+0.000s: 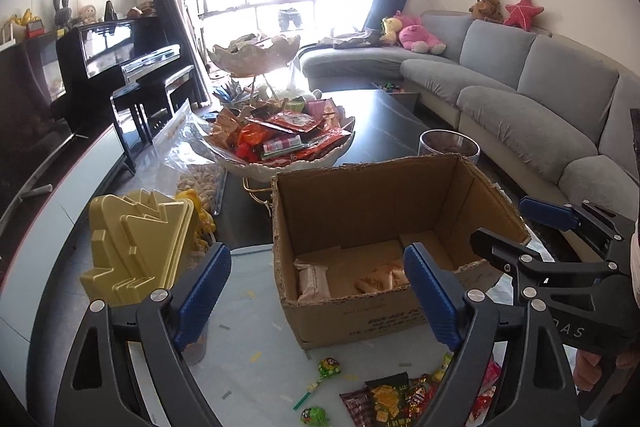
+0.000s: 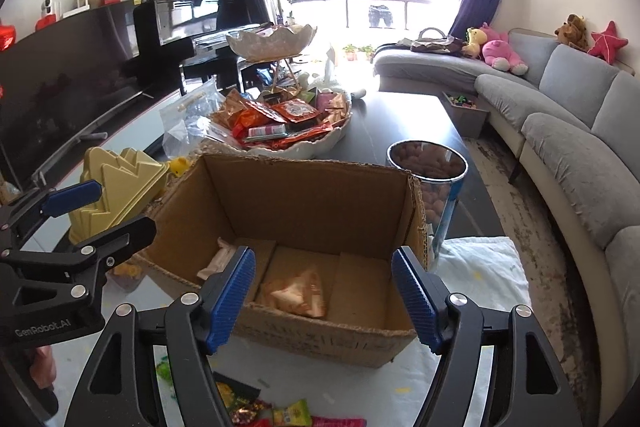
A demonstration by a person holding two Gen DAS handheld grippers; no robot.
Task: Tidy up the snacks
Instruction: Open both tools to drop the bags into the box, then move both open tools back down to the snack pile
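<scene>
My left gripper point(image 1: 316, 291) and right gripper point(image 2: 324, 291) both gape wide, gripping nothing; loose snacks point(image 1: 384, 399) lie at six o'clock, the cardboard box point(image 2: 304, 199) holding two packets point(image 2: 298, 293) at twelve, snack bowl point(image 1: 280, 135) beyond

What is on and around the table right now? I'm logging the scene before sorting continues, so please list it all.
cardboard box: one, brown, open, centre of table
packets in box: two, pale pink and peach, on the box floor
tiered snack bowl: one, white, heaped with red and orange packets, behind box
gold container: one, gold, left of box
glass jar: one, clear, holding brown snacks, right of box
loose snacks: several, mixed colours, in front of box
lollipops: two, green, in front of box
sofa: one, grey, right side of room
piano: one, black, left
left gripper: blue fingers, open, empty
right gripper: blue fingers, open, empty
</scene>
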